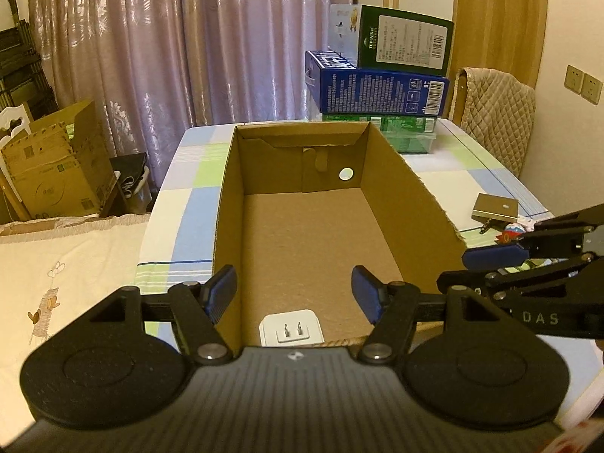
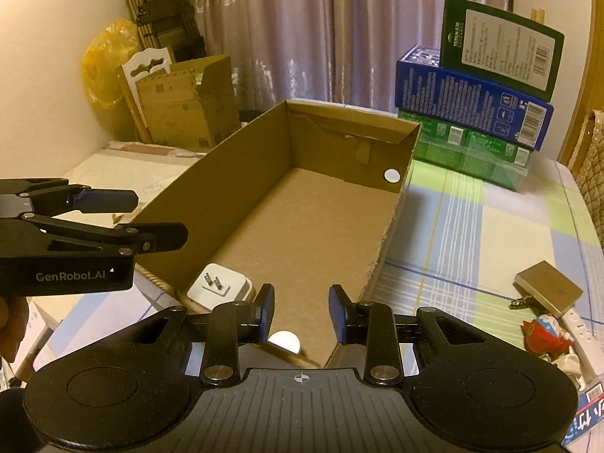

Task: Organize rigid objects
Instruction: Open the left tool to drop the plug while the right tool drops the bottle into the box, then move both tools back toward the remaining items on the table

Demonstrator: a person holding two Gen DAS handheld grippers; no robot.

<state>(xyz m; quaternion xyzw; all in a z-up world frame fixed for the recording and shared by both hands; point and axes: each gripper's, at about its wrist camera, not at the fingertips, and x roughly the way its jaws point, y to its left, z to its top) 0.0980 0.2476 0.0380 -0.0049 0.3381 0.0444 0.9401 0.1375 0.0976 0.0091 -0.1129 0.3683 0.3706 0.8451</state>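
An open brown cardboard box (image 1: 411, 192) (image 2: 226, 196) lies on the checked tablecloth. A white plug adapter (image 1: 290, 328) (image 2: 219, 288) lies inside at its near end, prongs up. My left gripper (image 1: 294, 294) is open and empty, hovering over the box's near end above the adapter. My right gripper (image 2: 300, 311) is open and empty, over the box's near right corner. To the right of the box lie a gold flat box (image 1: 494, 207) (image 2: 549, 288), a small red and blue figure (image 2: 547, 336) and a white stick-shaped object (image 2: 583, 339).
A stack of green, blue and dark green cartons (image 1: 381, 87) (image 2: 475, 113) stands at the table's far end. A quilt-covered chair (image 1: 494, 113) is far right. A bed (image 1: 68, 264) and cardboard boxes (image 1: 56, 166) lie to the left.
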